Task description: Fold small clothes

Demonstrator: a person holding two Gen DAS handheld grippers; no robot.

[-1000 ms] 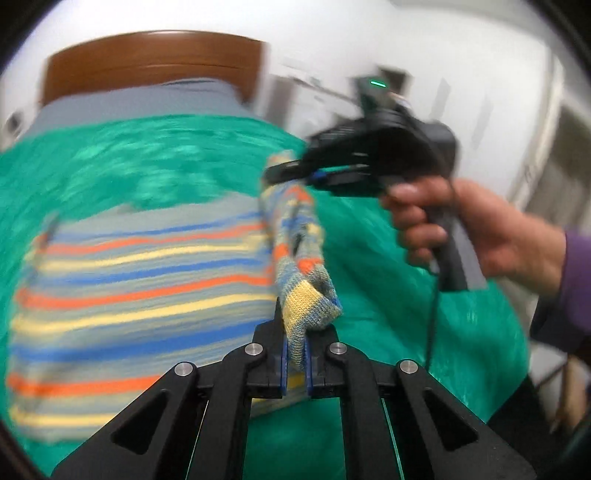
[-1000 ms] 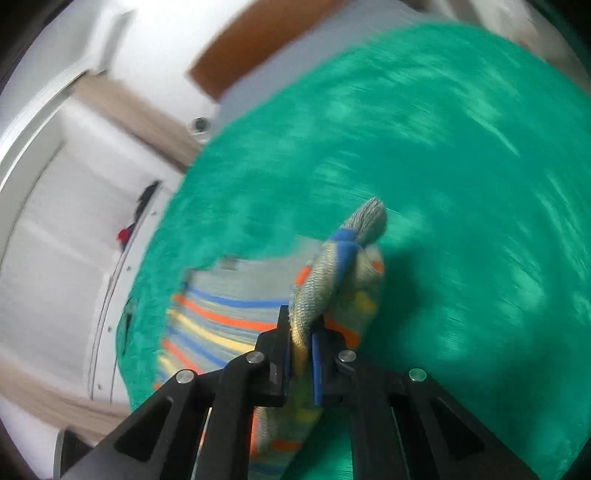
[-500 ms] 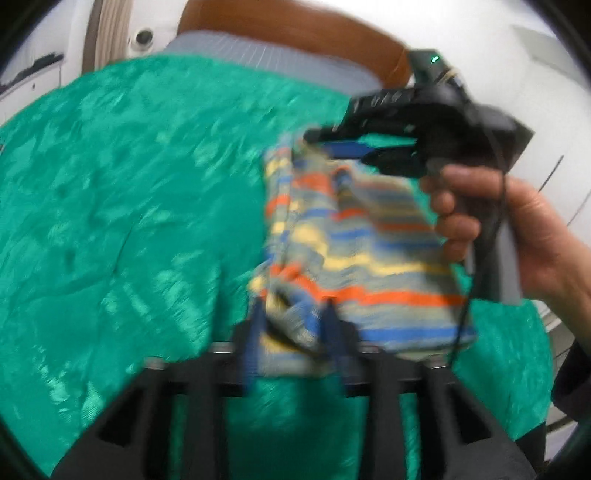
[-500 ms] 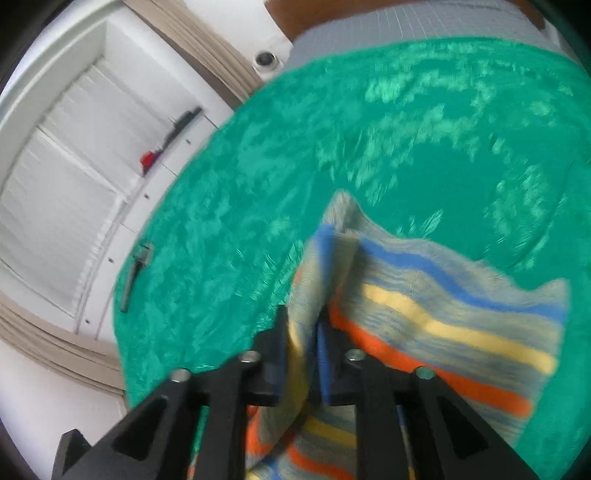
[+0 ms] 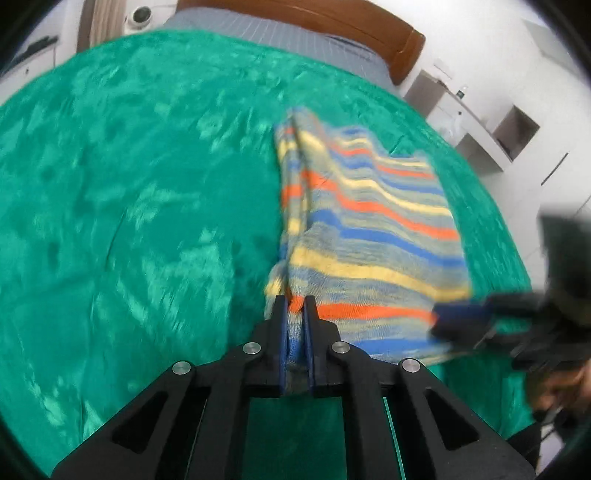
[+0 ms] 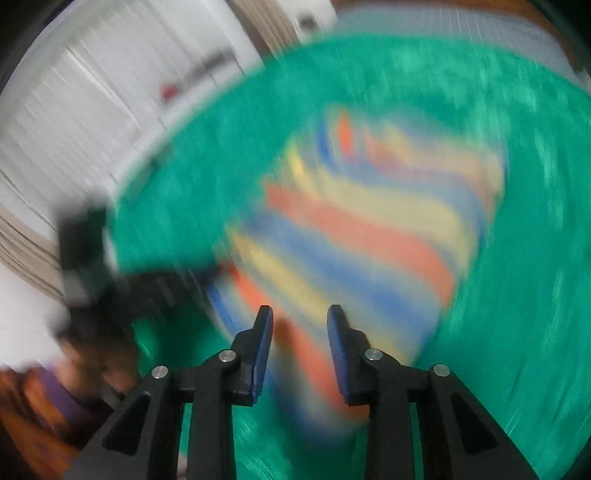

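A small knitted garment (image 5: 373,221) with orange, yellow, blue and grey stripes lies folded on a green bedspread (image 5: 129,206). My left gripper (image 5: 295,306) is shut on the garment's near left corner at the folded edge. My right gripper (image 6: 300,317) is open and empty just above the garment's near edge (image 6: 362,229); that view is badly blurred. The right gripper also shows in the left wrist view (image 5: 461,321), blurred, at the garment's near right corner. The left gripper shows dark and blurred at the left of the right wrist view (image 6: 155,280).
The green bedspread covers a bed with a grey sheet and a brown wooden headboard (image 5: 332,22) at the far end. White shelves (image 5: 491,125) stand at the right of the bed. White cupboards (image 6: 74,122) stand on the other side.
Both grippers carried the garment's edge across, folding it over. The right gripper then let go, opened, and pulled back towards the near right corner. The left gripper stays shut on the garment.
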